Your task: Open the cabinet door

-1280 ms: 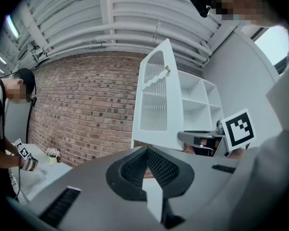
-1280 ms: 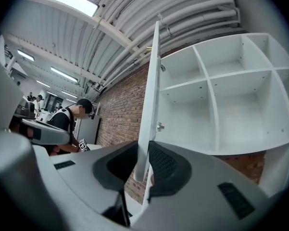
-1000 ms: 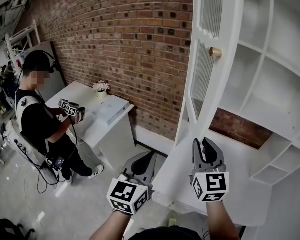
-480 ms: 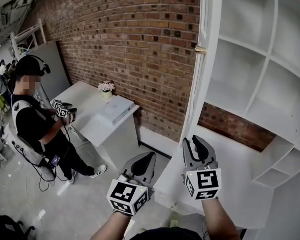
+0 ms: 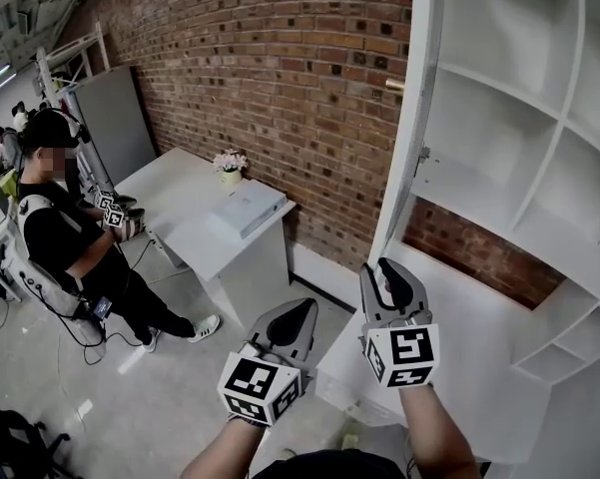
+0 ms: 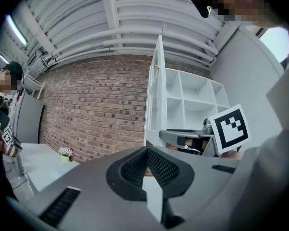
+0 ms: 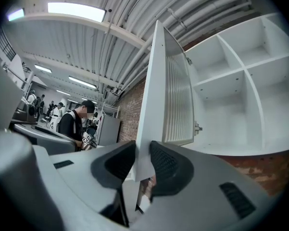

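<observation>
The white cabinet door (image 5: 404, 158) stands swung out, almost edge-on in the head view, with a brass knob (image 5: 394, 85) high on it. The open shelves (image 5: 499, 138) behind it are bare. My right gripper (image 5: 383, 267) sits at the door's lower edge. In the right gripper view the door (image 7: 154, 100) runs up from between the jaws of the right gripper (image 7: 142, 160); both pads touch it while the jaws are opening. My left gripper (image 5: 298, 313) hangs lower left, shut and holding nothing. In the left gripper view the left gripper (image 6: 146, 155) faces the door (image 6: 156, 95).
A white counter (image 5: 479, 357) juts out below the shelves. A brick wall (image 5: 260, 68) runs behind. At the left a white desk (image 5: 185, 218) carries a small flower pot (image 5: 230, 163). A person (image 5: 60, 238) with grippers stands beside it.
The door has swung further out, from showing its ribbed face to nearly edge-on. My right gripper moved left with its lower edge. The left gripper shifted slightly.
</observation>
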`<state>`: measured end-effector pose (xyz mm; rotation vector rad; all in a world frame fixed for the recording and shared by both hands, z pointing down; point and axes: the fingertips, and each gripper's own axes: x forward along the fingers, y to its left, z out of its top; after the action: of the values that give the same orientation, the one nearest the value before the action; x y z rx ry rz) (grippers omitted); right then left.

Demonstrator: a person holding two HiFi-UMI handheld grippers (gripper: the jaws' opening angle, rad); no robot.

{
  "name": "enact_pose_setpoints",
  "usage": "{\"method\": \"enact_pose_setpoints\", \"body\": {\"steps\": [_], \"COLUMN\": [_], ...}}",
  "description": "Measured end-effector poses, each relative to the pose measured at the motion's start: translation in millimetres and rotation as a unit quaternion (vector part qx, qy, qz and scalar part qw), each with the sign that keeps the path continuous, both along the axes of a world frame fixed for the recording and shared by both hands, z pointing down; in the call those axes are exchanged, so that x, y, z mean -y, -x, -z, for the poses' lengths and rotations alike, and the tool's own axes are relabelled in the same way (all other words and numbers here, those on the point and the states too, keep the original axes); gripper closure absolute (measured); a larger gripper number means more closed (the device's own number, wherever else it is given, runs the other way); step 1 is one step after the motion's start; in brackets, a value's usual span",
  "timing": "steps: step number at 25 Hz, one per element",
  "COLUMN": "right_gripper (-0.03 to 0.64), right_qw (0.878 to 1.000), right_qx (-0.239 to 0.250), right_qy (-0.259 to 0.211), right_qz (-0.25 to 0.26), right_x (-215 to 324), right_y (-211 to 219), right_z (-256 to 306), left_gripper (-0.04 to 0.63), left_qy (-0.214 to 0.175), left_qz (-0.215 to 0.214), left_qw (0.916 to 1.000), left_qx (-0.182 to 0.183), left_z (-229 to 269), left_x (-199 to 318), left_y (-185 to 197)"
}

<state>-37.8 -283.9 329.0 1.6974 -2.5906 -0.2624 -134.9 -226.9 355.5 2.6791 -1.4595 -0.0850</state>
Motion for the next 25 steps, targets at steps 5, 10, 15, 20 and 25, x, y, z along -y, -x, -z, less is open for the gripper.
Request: {"method": "enact_pose_setpoints", "body": {"steps": [5, 10, 15, 20, 25], "right_gripper": [0.518, 0.518, 0.52, 0.522, 0.534], "right_qw": [1.0, 1.0, 1.0, 1.0, 1.0], "right_qx": [-0.003, -0.009, -0.014, -0.016, -0.016], "right_qy": [0.0, -0.001, 0.0, -0.005, -0.004], "right_qz": [0.013, 0.018, 0.016, 0.02, 0.024], "right_x": [7, 15, 18, 14, 12], "right_y": [18, 32, 38, 39, 39], "right_z": [-1, 0, -1, -2, -1], "left_gripper": [0.589, 0.589, 0.589, 0.589, 0.589], "left_qy": [0.001, 0.002, 0.003, 0.004, 0.006], "left_qz": [0.008, 0.018, 0.024, 0.027, 0.022], "left_qw": [1.0, 0.9998, 0.9997, 0.9996, 0.9997], "left_qx": [0.0, -0.002, -0.003, -0.004, -0.004], "left_z": [-1, 0, -2, -3, -3], "left_x": [-3, -5, -7, -8, -4], "left_y": [8, 20, 30, 37, 36]}}
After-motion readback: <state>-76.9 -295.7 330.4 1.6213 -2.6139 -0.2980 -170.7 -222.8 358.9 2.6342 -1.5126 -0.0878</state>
